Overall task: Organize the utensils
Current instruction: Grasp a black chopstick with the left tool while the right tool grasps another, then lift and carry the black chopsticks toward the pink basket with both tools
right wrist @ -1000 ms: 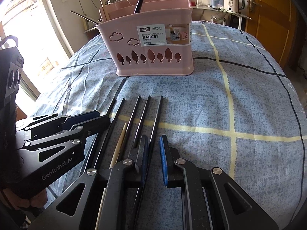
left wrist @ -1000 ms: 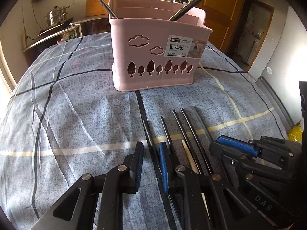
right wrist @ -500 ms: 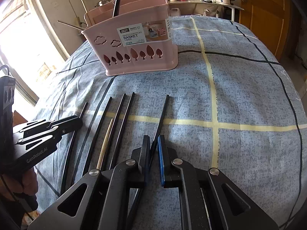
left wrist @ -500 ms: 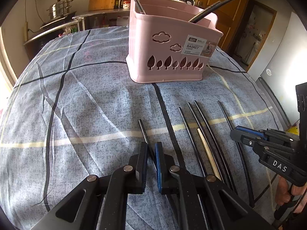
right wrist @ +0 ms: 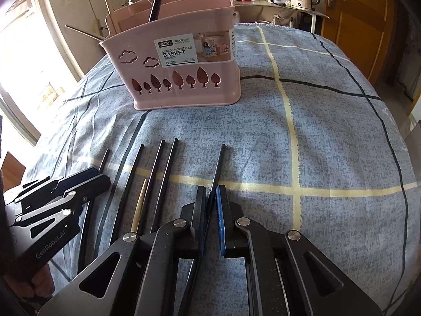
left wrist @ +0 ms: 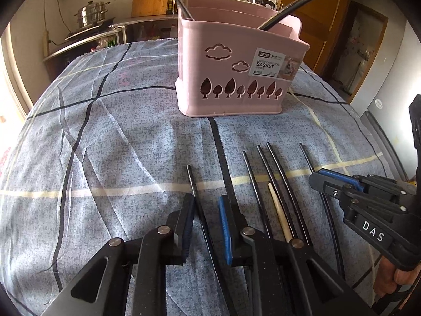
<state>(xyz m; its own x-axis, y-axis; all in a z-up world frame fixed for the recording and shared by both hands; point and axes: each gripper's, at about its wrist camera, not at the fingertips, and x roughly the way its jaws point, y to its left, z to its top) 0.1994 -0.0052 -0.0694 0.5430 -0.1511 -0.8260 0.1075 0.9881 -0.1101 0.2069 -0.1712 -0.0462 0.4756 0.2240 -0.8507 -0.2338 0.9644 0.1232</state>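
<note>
The left gripper has been parted around a black chopstick; the right gripper is clamped on another, the pink basket at 12 o'clock.

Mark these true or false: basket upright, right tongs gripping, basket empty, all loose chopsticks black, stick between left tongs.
1. The pink basket stands upright on the cloth. True.
2. The right tongs are shut on a black chopstick. True.
3. The basket is empty. False: dark utensils stick out of it.
4. Every loose chopstick on the cloth is black. False: one pale chopstick lies among the black ones.
5. A second black chopstick lies between the fingers of the left tongs, which stand open. True.
</note>
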